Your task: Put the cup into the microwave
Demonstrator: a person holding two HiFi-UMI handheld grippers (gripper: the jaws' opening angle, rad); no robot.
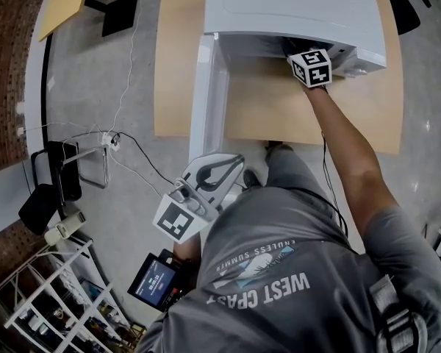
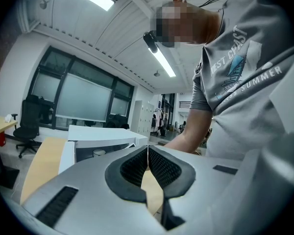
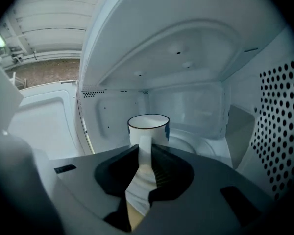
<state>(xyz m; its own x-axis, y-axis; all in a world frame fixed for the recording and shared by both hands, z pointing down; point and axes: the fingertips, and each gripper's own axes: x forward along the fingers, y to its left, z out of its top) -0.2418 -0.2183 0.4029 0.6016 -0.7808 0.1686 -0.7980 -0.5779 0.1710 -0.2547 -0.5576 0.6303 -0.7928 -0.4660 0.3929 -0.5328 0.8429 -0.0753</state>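
**Cup inside the microwave, in my right hand-held gripper**

Closest to my body, my left hand-held gripper [image 2: 148,149] sat low beside my grey shirt [image 1: 279,285]. Its 2 jaws were pressed together with nothing between them, and it pointed toward the tabletop [image 1: 180,50]. Below it on the floor lay a small lit screen [image 1: 156,278] and some thin cables [image 1: 132,149].

My right arm [image 1: 345,145] stretched forward over the pale wooden tabletop to the white microwave [image 1: 294,9] standing on it. The microwave's door [image 1: 208,94] was swung open to the left, standing out toward me over the tabletop's edge.

My right hand-held gripper [image 3: 146,153] reached into the open cavity; from above only its marker cube [image 1: 311,67] showed at the mouth. Its jaws stood slightly apart, closed on a narrow white part of the cup [image 3: 148,128], which looked like the handle. The cup's body stood upright just beyond the jaw tips, white with a dark rim line, inside the microwave near the middle of the cavity. I could not see whether its base touched the floor of the cavity. Behind it was the white back wall [image 3: 186,106], and on the right a wall of round holes [image 3: 279,111].
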